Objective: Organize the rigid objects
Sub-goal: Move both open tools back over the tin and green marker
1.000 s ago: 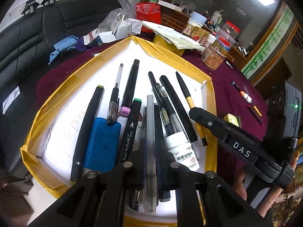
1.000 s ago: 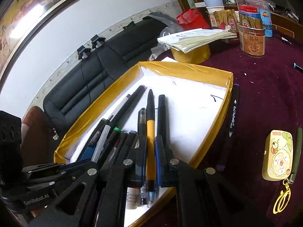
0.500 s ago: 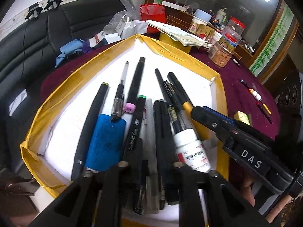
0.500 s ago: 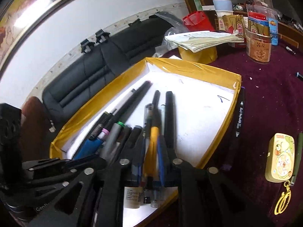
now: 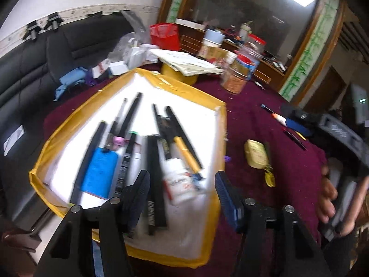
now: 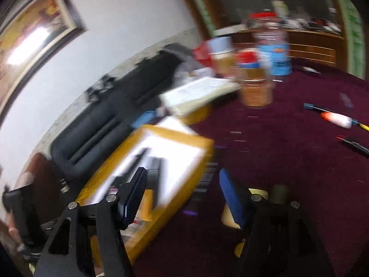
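Now between picks: both left gripper [image 5: 182, 196] and right gripper [image 6: 183, 196] spread apart, empty; next, grab yellow tin [image 5: 256, 153] right of tray [image 5: 221, 138].

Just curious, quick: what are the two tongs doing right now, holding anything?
Left tongs: open, holding nothing, above the yellow-edged tray.
Right tongs: open, holding nothing.

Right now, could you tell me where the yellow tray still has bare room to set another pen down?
The tray is bare along its far end beyond the pen tips, and down its right side between the black pens and the right wall. The near left is crowded: blue case, white bottle and overlapping pens.
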`<control>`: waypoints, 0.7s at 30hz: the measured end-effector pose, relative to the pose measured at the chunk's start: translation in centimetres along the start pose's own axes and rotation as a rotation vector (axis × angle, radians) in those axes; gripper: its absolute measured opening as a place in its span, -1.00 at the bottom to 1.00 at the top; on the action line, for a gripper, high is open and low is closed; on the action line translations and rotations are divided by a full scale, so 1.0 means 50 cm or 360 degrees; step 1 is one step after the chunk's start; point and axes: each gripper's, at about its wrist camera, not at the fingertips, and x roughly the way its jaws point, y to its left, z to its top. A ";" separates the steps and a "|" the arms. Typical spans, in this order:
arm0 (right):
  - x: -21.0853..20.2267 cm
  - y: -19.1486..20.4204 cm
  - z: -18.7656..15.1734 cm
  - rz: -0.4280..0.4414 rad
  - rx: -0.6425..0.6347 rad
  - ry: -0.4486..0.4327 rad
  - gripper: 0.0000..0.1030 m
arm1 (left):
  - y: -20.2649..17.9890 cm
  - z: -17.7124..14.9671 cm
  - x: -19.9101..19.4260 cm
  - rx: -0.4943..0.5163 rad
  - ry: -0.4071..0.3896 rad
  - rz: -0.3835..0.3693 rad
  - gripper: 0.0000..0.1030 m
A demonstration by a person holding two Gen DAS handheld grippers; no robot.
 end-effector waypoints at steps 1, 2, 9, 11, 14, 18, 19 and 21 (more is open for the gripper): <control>-0.003 -0.029 -0.004 -0.0036 0.0044 0.0004 0.25 | -0.012 -0.001 0.000 0.0016 0.0003 -0.0012 0.20; -0.001 -0.059 -0.012 -0.0049 0.0097 0.0015 0.25 | -0.023 -0.003 0.000 0.0027 0.0003 -0.0023 0.20; 0.069 -0.200 -0.063 -0.0096 0.0402 0.0160 -0.08 | -0.096 -0.021 0.011 0.0131 0.0044 -0.0068 0.20; 0.077 -0.194 -0.067 -0.0138 0.0360 0.0183 -0.08 | -0.109 -0.027 0.020 0.0156 0.0067 -0.0065 0.20; 0.090 -0.196 -0.075 -0.0190 0.0355 0.0241 -0.08 | -0.121 -0.034 0.024 0.0183 0.0083 -0.0065 0.20; 0.098 -0.199 -0.088 -0.0207 0.0360 0.0285 -0.24 | -0.125 -0.039 0.021 0.0189 0.0082 -0.0054 0.20; 0.096 -0.196 -0.089 -0.0222 0.0351 0.0281 -0.24 | -0.125 -0.039 0.021 0.0184 0.0085 -0.0053 0.20; 0.097 -0.190 -0.092 -0.0242 0.0340 0.0281 -0.27 | -0.128 -0.039 0.023 0.0184 0.0097 -0.0049 0.20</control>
